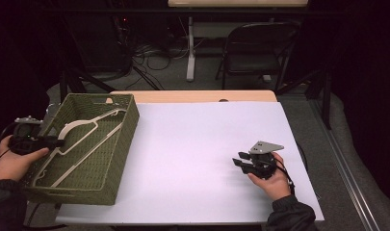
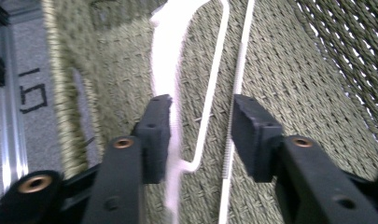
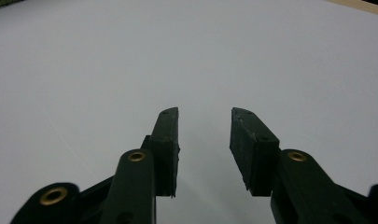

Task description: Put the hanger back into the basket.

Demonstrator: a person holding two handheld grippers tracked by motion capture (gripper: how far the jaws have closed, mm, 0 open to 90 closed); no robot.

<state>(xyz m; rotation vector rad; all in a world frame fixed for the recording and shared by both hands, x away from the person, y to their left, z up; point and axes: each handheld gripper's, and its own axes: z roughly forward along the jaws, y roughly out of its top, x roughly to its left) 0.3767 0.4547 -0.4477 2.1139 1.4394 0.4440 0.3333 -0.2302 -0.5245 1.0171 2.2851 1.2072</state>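
**Hanger down in the basket, both grippers apart**

Start with the table (image 1: pixel 207 144): its white top runs wide and bare from the basket across to your right hand, with a strip of wood showing along the far edge. That middle stretch is all open room, and the near edge lies just ahead of your sleeves.

Now the green woven basket (image 1: pixel 116 159), sitting at the table's left end, angled, its near left corner hanging past the table edge. Its walls stand tall on every side, so the way in is from above.

Inside it lies the white hanger (image 1: pixel 82 144), flat on the woven floor, hook toward the far end, its long bar running near the basket's right wall.

Your left gripper (image 1: pixel 58 142) comes over the basket's left rim. In the left gripper view its jaws stand apart, and the left gripper (image 2: pixel 201 128) has the hanger's (image 2: pixel 165 70) broad arm just beside one pad and the thin bars in the gap; the pads aren't pressing on it.

Your right gripper (image 1: pixel 240 161) rests low over the bare white top, well apart from the basket, jaws spread with nothing between them, as the right gripper view shows (image 3: pixel 204 140).
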